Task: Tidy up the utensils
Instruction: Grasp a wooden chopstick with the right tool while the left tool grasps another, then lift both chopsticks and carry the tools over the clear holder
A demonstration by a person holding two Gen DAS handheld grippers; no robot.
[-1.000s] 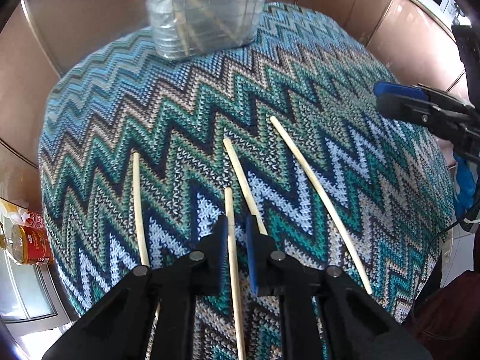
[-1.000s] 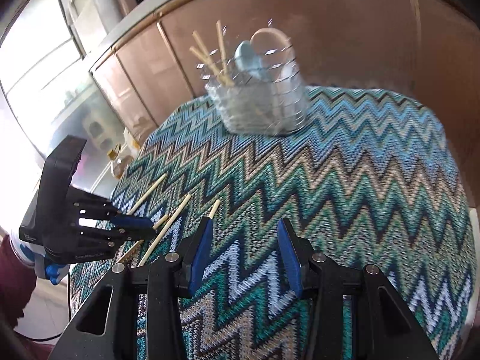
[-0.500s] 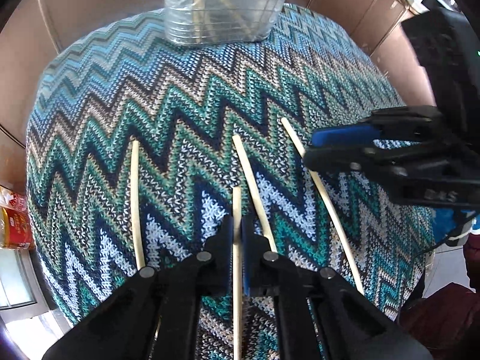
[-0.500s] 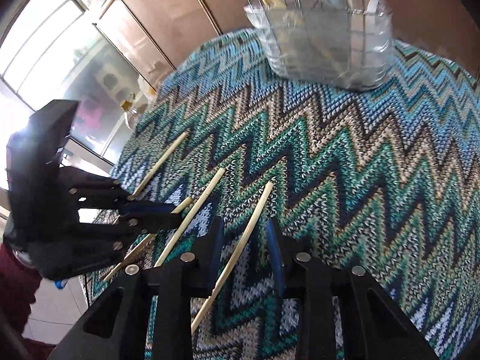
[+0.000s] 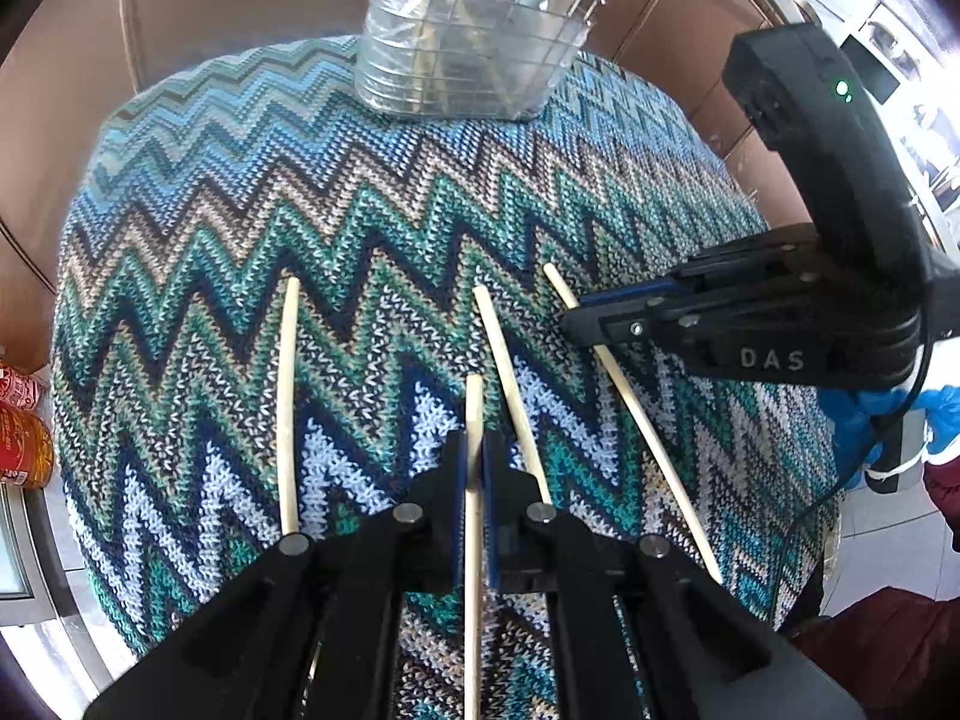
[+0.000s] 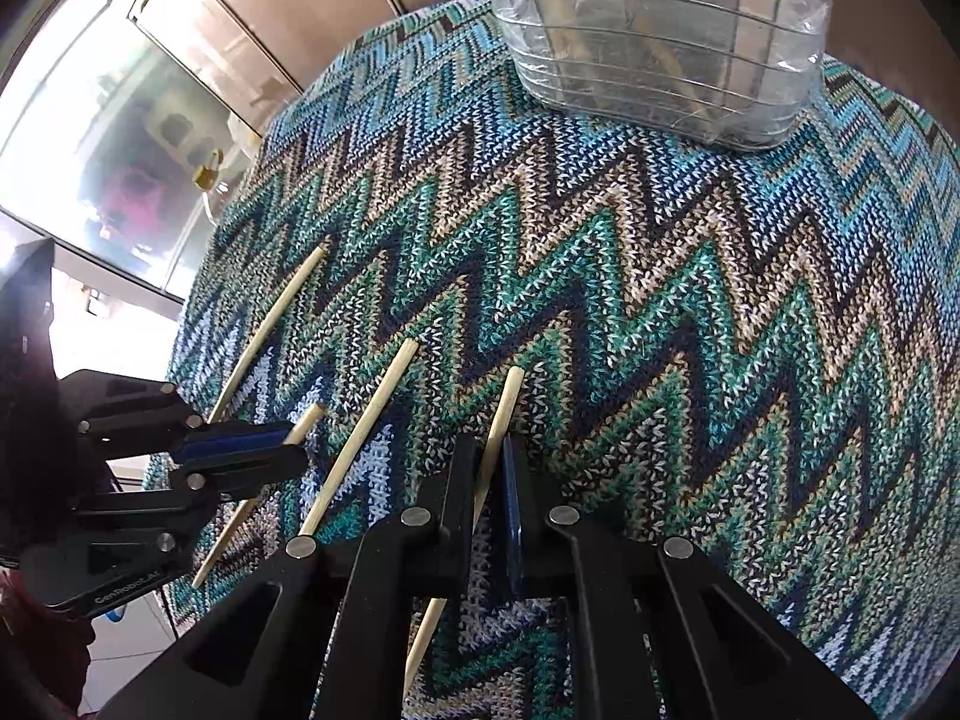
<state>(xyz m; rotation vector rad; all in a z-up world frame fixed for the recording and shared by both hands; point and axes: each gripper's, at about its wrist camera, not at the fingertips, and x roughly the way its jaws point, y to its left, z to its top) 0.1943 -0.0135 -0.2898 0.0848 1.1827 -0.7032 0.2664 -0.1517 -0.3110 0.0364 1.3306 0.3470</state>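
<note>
Several pale wooden chopsticks lie on the zigzag cloth (image 5: 300,180). In the left wrist view my left gripper (image 5: 474,444) is shut on the short middle chopstick (image 5: 474,402), near its far end. Another chopstick (image 5: 510,372) lies just right of it and one (image 5: 288,396) further left. In the right wrist view my right gripper (image 6: 489,450) is closing on the rightmost chopstick (image 6: 507,402), which runs between its pads and touches them. Each gripper shows in the other's view: the right gripper (image 5: 575,312), the left gripper (image 6: 294,450). A wire utensil basket (image 5: 480,60) stands at the far edge.
The basket (image 6: 660,60) has a clear plastic liner and holds chopsticks and spoons. Brown cabinet panels rise behind the round table. Bottles (image 5: 18,438) stand off the table's left side. A blue-gloved hand (image 5: 852,420) holds the right gripper at the right edge.
My left jaws went from slightly apart to shut on the middle chopstick. My right gripper swung in from the right, came down over the rightmost chopstick, and its jaws narrowed onto it.
</note>
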